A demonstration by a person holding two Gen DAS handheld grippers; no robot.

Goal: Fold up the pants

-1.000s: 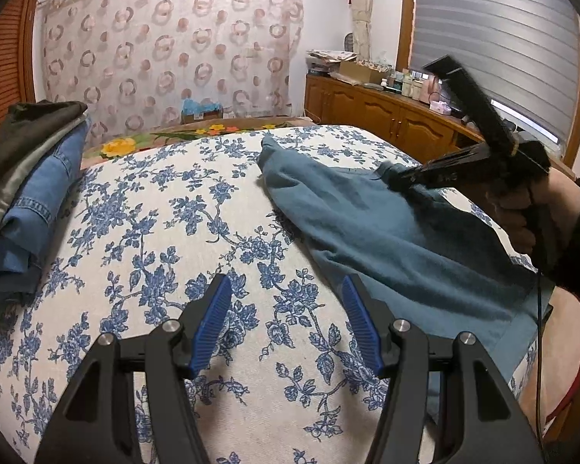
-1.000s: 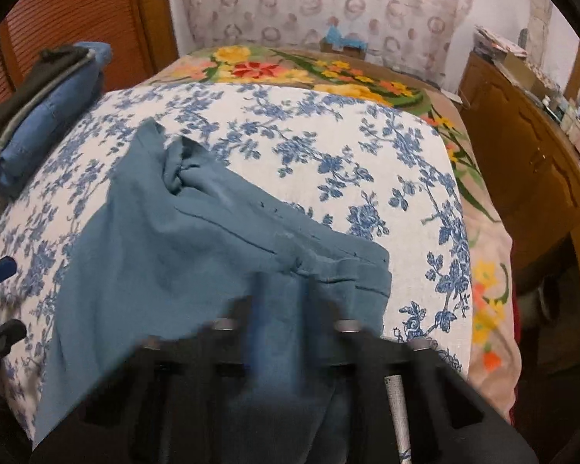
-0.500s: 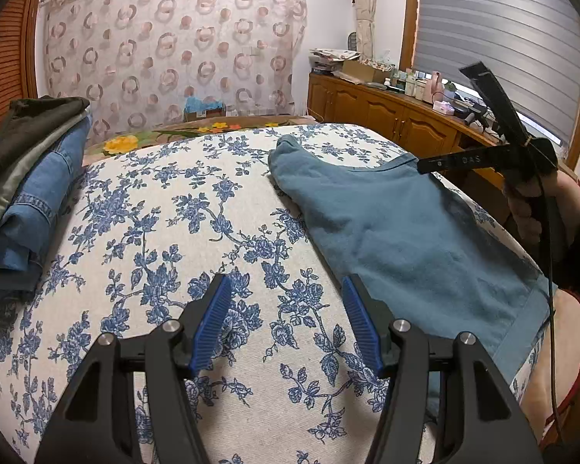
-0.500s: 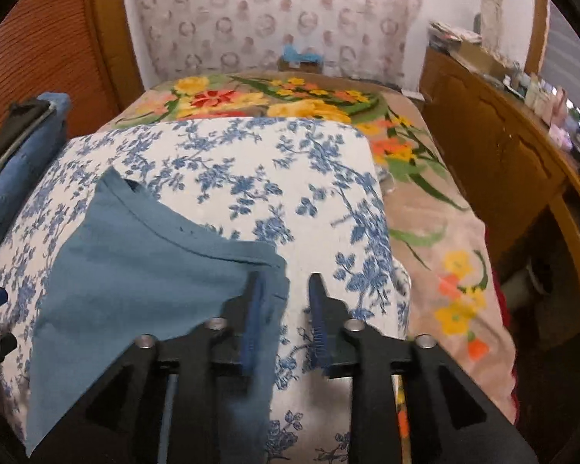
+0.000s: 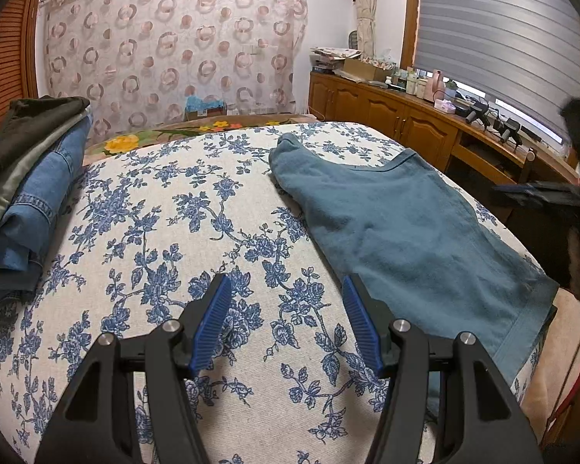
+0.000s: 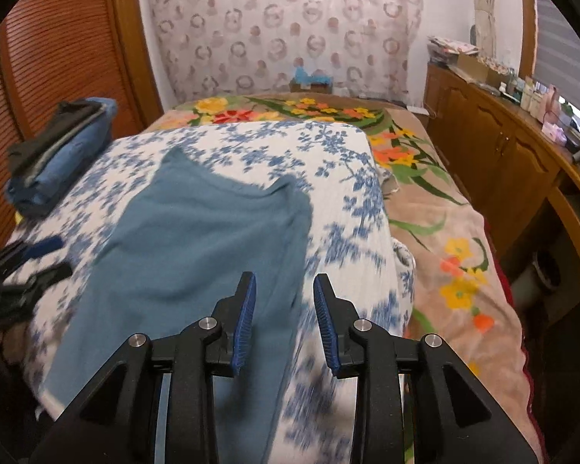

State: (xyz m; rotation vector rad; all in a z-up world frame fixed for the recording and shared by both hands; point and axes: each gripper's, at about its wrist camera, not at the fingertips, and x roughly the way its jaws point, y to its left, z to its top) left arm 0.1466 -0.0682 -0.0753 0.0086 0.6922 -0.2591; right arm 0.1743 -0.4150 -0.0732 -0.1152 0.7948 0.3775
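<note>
From left to right: a stack of folded garments (image 5: 27,189) (denim under grey and dark cloth) lies at the left edge of the blue-flowered white bedspread (image 5: 166,239). The left gripper (image 5: 286,321) hovers over bare bedspread, its blue-padded fingers spread wide and holding nothing, as in both earlier frames. To its right lie the teal cotton pants (image 5: 406,228), now flat along the bedspread's right side, waistband end far, hem end near.

What has changed: a second ago the right gripper was pinched on the bunched waistband; half a second ago the cloth was drawn smooth, the jaws nearly together at its edge; now the right gripper (image 6: 284,317) is parted and empty, raised above the pants. The spreading step therefore appears finished, and the first fold is probably next.

The right wrist view (motion-blurred) alone shows the floral orange-and-yellow blanket (image 6: 437,208) beyond the bedspread and the pants' right edge; the left wrist view alone shows the hem band hanging over the near edge.
</note>
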